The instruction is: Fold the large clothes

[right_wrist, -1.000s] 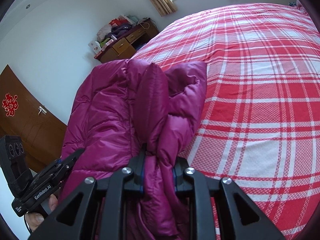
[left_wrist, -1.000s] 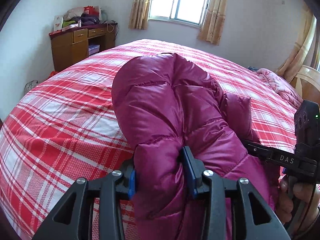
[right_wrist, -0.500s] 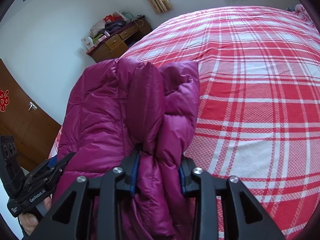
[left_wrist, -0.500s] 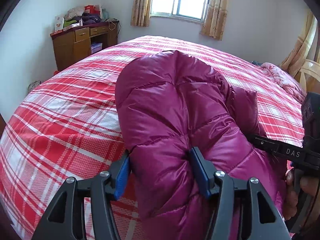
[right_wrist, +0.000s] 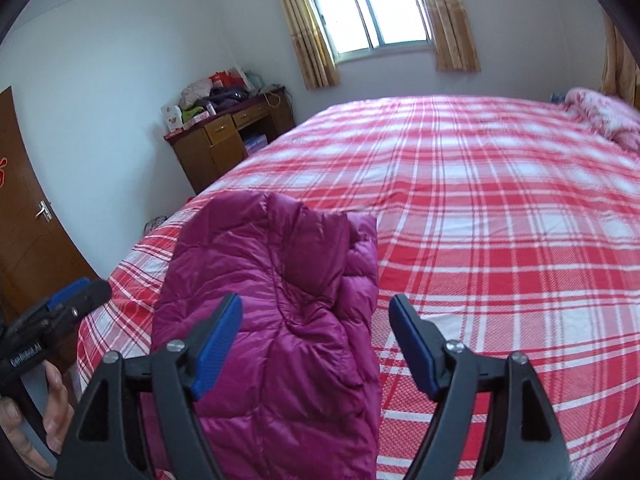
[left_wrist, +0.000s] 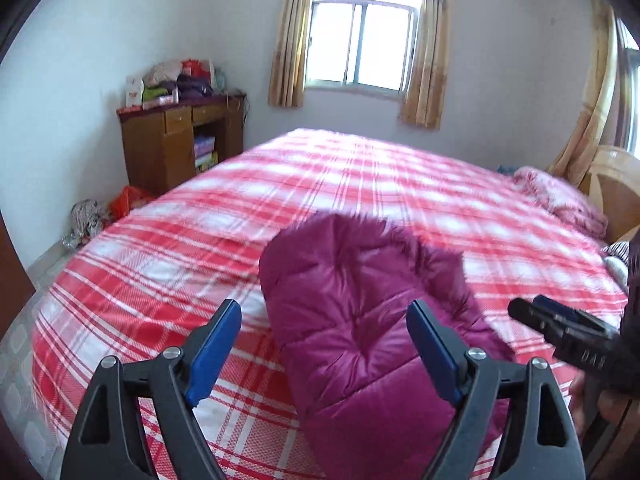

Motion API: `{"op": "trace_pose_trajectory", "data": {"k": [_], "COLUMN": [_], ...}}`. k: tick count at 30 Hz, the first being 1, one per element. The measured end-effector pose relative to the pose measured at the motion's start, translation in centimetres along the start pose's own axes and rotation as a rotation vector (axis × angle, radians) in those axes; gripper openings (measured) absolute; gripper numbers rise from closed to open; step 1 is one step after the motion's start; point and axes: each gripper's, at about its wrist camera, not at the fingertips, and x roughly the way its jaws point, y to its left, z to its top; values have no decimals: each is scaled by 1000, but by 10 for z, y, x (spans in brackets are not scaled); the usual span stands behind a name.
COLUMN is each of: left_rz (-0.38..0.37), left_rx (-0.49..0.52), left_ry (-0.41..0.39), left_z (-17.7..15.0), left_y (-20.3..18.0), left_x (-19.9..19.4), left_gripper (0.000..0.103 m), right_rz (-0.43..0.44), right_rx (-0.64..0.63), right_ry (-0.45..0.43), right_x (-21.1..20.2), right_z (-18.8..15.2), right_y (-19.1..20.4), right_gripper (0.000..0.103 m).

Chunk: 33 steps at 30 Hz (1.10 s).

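A magenta quilted down jacket (left_wrist: 360,320) lies bundled on the red-and-white plaid bed (left_wrist: 360,184) near its front edge; it also shows in the right wrist view (right_wrist: 280,300). My left gripper (left_wrist: 324,344) is open, its blue pads spread on either side of the jacket and not touching it. My right gripper (right_wrist: 316,344) is open too, above the jacket's right part. The right gripper shows at the right edge of the left wrist view (left_wrist: 560,328). The left gripper shows at the left edge of the right wrist view (right_wrist: 60,312).
A wooden desk (left_wrist: 180,140) piled with clothes stands against the far left wall. A window with curtains (left_wrist: 360,44) is behind the bed. A pink blanket (left_wrist: 560,200) lies at the bed's far right. A brown door (right_wrist: 24,208) is on the left.
Both grippers have opened and let go of the jacket. They have drawn back and up. The jacket has dropped onto the bed.
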Motion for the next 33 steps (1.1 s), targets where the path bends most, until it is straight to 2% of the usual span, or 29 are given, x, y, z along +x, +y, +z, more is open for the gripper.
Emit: {"op": "trace_pose_trajectory", "data": {"k": [4,10,33], "left_rz": [11,-4,-3], "left_rx": [22,23,23], "left_ry": [-55,-76,-91], "left_z": [7,9,7], "left_y": [-4,-5,-7], "left_x": [-15,-22,-27], "left_gripper": [87,87,87], "right_rz": [-3,-12,-8], "right_rx": [-19,-43,-27], "right_ry": [-46,-89,-98], "right_x": [-19,-35,-41], "right_z": [4,5,1], "right_y": [11,19,16], "right_gripper": [87,91,92]}}
